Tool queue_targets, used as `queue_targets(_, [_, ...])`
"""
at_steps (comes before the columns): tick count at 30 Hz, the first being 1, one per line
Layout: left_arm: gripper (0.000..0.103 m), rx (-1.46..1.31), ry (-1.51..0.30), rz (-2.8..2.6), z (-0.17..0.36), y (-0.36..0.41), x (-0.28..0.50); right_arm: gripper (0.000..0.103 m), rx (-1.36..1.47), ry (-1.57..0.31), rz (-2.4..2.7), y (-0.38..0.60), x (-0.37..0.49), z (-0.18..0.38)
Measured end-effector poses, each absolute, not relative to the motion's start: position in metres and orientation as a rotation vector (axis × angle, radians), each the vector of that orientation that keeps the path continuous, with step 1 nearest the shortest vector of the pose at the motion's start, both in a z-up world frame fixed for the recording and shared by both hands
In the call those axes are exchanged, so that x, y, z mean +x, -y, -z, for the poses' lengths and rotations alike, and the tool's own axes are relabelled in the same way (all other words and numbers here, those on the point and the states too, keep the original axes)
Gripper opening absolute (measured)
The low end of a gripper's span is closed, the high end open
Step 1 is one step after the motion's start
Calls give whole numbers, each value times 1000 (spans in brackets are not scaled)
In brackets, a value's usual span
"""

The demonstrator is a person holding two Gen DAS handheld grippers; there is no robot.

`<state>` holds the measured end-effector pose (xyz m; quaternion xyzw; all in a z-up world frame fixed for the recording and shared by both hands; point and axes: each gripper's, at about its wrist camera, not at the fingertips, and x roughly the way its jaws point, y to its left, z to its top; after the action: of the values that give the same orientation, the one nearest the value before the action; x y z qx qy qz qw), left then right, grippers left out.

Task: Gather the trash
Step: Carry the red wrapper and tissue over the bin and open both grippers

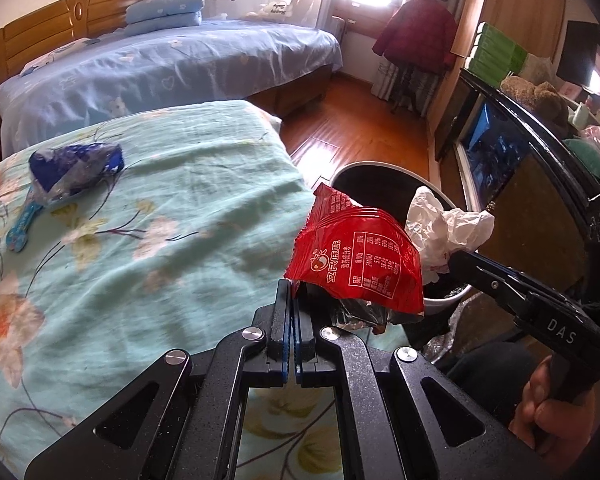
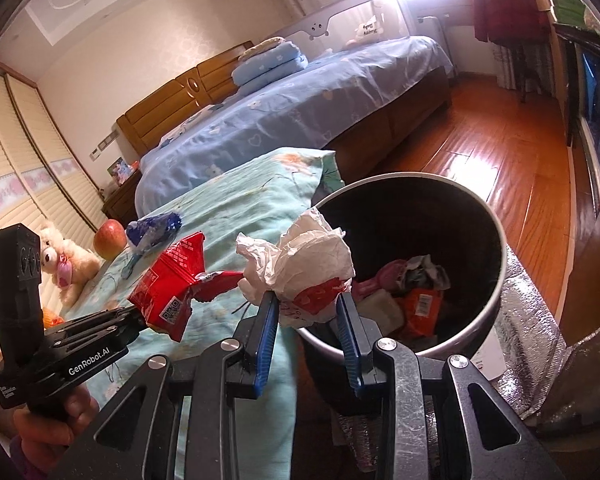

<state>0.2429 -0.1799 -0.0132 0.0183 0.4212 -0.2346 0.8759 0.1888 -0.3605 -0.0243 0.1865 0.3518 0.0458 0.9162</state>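
Note:
My left gripper is shut on a red snack wrapper, held beside the rim of the round black trash bin. The wrapper also shows in the right wrist view. My right gripper is shut on a crumpled white paper wrapper with red print, held over the near rim of the bin; it also shows in the left wrist view. A blue crumpled wrapper lies on the floral green blanket, also seen in the right wrist view.
The bin holds several pieces of trash. A blue spoon-like toy, an apple and a teddy bear lie on the blanket. A blue bed stands behind, a dark cabinet at right, wooden floor beyond.

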Motion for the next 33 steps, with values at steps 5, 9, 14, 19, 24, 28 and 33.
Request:
queue_targets(5, [1, 49, -880, 498, 14, 193, 245, 30, 400, -721, -75, 370, 189, 27])
queue_targets(9, [1, 65, -881, 508, 14, 204, 248, 30, 408, -722, -60, 379, 188, 29])
queue_targets(14, [1, 79, -889, 517, 17, 215, 254, 30, 424, -727, -38, 388, 189, 32])
queue_targets(19, [1, 97, -897, 523, 20, 226, 258, 30, 426, -736, -20, 394, 191, 33])
queue_targets(24, [1, 112, -900, 526, 21, 236, 261, 30, 425, -740, 3, 402, 196, 33])
queue_targets(28, [1, 117, -898, 527, 20, 242, 265, 31, 424, -741, 14, 408, 201, 32])
queue_targets(33, [1, 125, -902, 528, 21, 252, 270, 31, 410, -744, 24, 412, 209, 31])
